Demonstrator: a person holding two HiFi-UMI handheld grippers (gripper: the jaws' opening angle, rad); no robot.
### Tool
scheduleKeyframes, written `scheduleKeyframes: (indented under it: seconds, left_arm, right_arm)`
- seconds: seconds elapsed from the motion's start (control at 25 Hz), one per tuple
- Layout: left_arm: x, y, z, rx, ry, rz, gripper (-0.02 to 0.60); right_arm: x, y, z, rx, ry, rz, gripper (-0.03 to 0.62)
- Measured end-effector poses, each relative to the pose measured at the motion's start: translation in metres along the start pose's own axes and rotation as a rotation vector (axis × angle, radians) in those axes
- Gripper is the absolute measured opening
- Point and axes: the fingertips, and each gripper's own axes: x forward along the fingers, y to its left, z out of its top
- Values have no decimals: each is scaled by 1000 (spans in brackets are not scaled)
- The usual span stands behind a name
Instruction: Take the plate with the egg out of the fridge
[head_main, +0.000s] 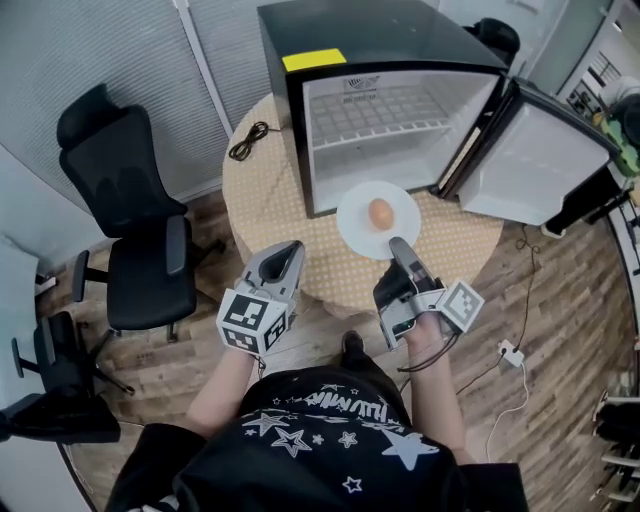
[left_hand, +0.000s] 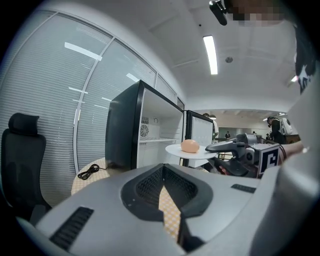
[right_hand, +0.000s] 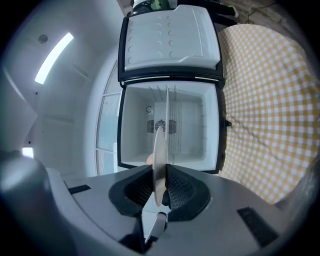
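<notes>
Plate with egg, rim clamped in right gripper, already clear of open fridge, set-down on table seemingly left; left gripper closed, empty.

Black shirt: white lettering across the chest among printed stars. It seems to begin "ILLUMIN"; the rest is not clear.

Yellow sticker on the front top edge of the fridge: no print made out.

Label at the top of the fridge interior: print too small to read.

Left marker cube and right marker cube: black-and-white square code patterns, no letters or numbers.
</notes>
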Motion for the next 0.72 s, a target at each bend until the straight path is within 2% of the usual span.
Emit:
scheduleKeyframes:
  seconds: [0.36,0.72]
  left_arm:
    - [-39,2,-16,-34,26,-41,8]
    - [-117,7,-43,-41,55,-107,8]
  right_arm:
    - [-21,3,-35,-16,-33,-32,69]
    - [-66,8,-114,-29,-89,-45,69]
